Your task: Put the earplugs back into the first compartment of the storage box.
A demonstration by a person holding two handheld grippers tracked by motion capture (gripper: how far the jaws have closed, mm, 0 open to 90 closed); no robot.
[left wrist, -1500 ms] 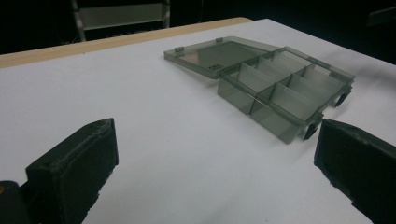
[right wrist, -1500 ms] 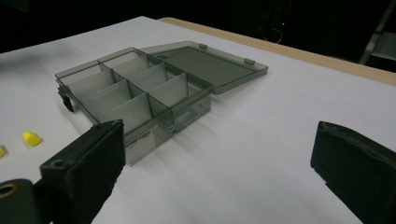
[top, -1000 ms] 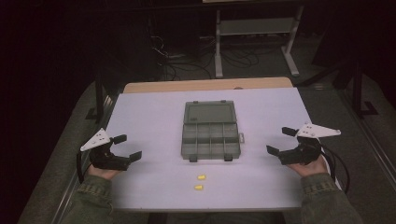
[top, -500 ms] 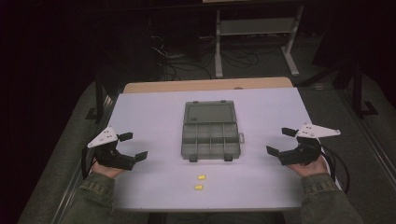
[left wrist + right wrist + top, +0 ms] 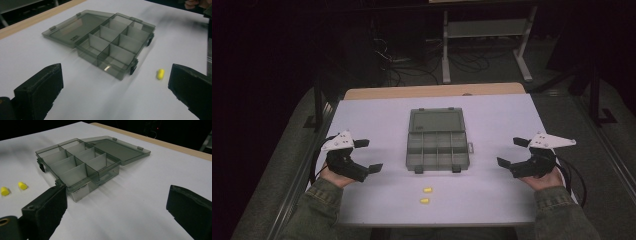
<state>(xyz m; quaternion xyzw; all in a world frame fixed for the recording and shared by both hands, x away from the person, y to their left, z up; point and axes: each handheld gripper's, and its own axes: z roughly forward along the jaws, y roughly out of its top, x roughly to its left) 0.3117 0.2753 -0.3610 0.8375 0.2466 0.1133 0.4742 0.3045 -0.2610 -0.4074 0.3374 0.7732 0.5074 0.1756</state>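
A grey see-through compartment box (image 5: 437, 145) lies open in the middle of the white table, its lid flat on the far side and its cells empty. Two small yellow pieces (image 5: 427, 190) (image 5: 424, 200) lie just in front of it. My left gripper (image 5: 368, 155) hovers open to the left of the box, my right gripper (image 5: 510, 151) open to its right; both hold nothing. In the left gripper view the box (image 5: 112, 47) and one yellow piece (image 5: 160, 74) lie ahead of the open gripper (image 5: 115, 87). The right gripper view has the box (image 5: 82, 165) and both yellow pieces (image 5: 22, 185) (image 5: 4, 191) beyond the open gripper (image 5: 116, 207).
The white table top (image 5: 502, 115) ends in a wooden strip (image 5: 432, 91) at the far edge. Behind it, a metal stand (image 5: 484, 35) and cables sit on the dark floor. The other hand (image 5: 197, 3) shows at the top right of the left gripper view.
My left gripper has moved right and a little forward, toward the box. The right gripper, the box and the yellow pieces have stayed put.
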